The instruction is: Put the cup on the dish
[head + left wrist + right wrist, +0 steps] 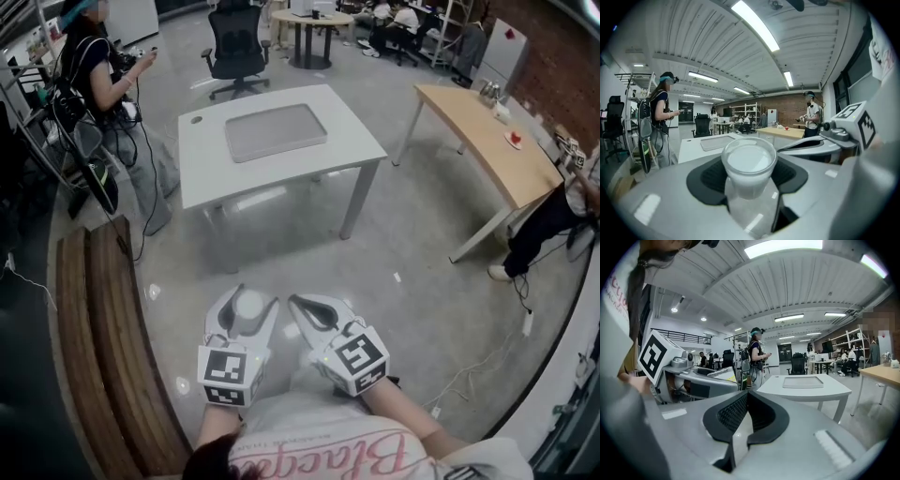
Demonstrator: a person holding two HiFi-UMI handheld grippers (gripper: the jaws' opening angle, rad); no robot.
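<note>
The left hand-held gripper (pixel 251 302) clamps the cup (pixel 749 161); the right hand-held gripper (pixel 298 303) is closed, empty. A jolt (the dish (pixel 276 131) stands well apart) could slip it loose

a white table (pixel 211 173) stands mid-floor, a black office chair (pixel 236 47) behind it, a wooden table (pixel 487 141) at right.

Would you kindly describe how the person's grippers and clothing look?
Both the left gripper and right gripper have light grey shells with black textured pads lining the jaws. Each carries a cube printed with black-and-white square markers. The person wears a white top with pink lettering.
</note>
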